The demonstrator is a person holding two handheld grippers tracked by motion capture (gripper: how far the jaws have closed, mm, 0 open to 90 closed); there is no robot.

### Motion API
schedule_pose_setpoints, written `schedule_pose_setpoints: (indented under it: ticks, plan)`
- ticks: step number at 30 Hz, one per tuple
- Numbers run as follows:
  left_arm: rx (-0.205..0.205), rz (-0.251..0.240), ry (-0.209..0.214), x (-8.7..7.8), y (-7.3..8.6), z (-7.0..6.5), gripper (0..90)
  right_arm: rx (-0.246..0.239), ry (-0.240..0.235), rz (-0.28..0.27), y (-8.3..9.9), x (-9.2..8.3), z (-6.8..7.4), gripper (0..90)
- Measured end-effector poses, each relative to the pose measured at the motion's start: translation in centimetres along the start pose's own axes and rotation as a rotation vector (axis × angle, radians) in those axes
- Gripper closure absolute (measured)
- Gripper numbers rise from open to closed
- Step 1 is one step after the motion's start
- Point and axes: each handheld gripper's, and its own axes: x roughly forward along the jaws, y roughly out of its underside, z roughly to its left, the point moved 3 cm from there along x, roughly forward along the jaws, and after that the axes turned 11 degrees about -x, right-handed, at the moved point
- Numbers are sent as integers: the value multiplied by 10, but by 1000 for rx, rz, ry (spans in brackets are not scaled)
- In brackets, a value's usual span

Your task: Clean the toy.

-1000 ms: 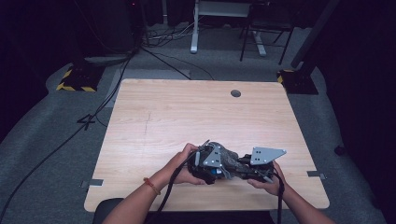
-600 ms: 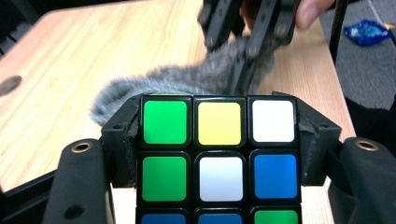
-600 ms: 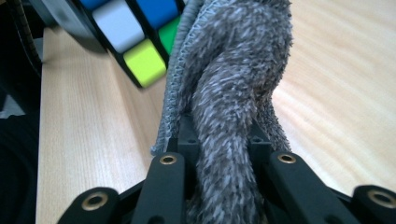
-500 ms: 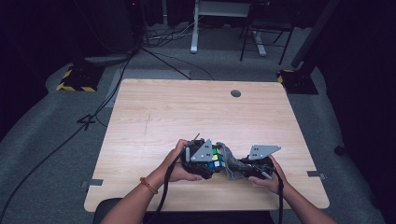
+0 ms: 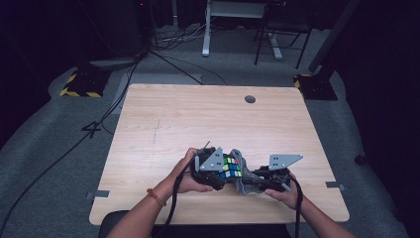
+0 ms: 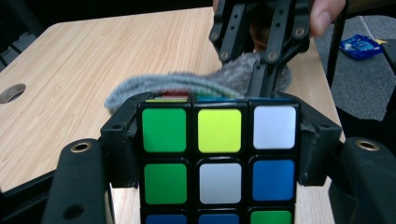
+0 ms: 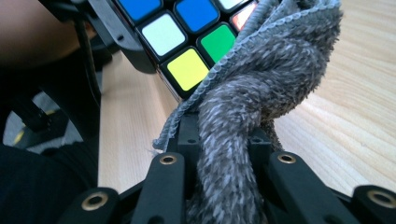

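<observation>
A multicoloured puzzle cube (image 5: 231, 167) is clamped between the jaws of my left gripper (image 5: 221, 171), low over the near middle of the wooden table (image 5: 198, 119). In the left gripper view the cube (image 6: 219, 158) shows green, yellow, white and blue tiles, and the black jaws press on both of its sides. My right gripper (image 5: 249, 182) is shut on a twisted grey cloth (image 7: 261, 93). The cloth (image 6: 177, 86) lies draped over the cube's far top edge and touches it. In the right gripper view the cube (image 7: 187, 28) sits just beyond the cloth.
A round cable hole (image 5: 250, 99) sits near the table's far edge. Both forearms come in over the near edge. Cables trail from the grippers. A blue packet (image 6: 362, 45) lies on the grey floor beside the table. Desk and chair legs stand beyond.
The left gripper has rolled, so the cube's coloured face now points up at the high view. Both hands stay close together at the same spot.
</observation>
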Motion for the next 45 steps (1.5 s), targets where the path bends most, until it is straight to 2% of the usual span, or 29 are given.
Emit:
schedule_pose_setpoints:
  ticks: [3,7,14,17,20,23,28,29,31,33,35,36,42,45]
  plan:
    - [-10,6,2,-1,2,1,327,2,-2,-29,-2,-4,-1,754]
    - [-20,27,3,0,3,2,327,-5,4,-42,-4,-6,0,754]
    - [-9,68,0,2,3,1,330,-15,9,-55,-5,-10,0,757]
    - [2,69,-10,3,3,0,331,-15,17,-57,-5,-11,0,757]
    - [-1,49,-17,3,2,0,333,-20,52,-58,-8,-13,0,756]
    - [-1,25,-31,3,0,-1,334,-25,84,-17,-6,-11,-2,756]
    - [-9,-13,-23,0,-4,-1,335,-8,75,73,2,-2,-4,756]
    - [-10,-21,-30,0,-4,-2,335,-9,73,83,3,-1,-5,756]
    - [-20,-31,-15,0,-5,-2,335,-21,54,101,4,2,-4,756]
    - [-12,-29,-29,1,-4,-1,334,-38,38,66,0,1,-2,757]
    - [-10,-19,-29,2,-2,-1,333,-56,55,49,-4,-2,-2,759]
    - [-14,-19,-26,3,-1,-1,332,-56,57,25,-6,-5,-2,759]
    - [-17,13,-32,10,2,-3,330,-52,78,-36,-11,-18,-4,762]
    - [-13,27,-38,12,3,-3,330,-49,86,-46,-12,-19,-4,763]
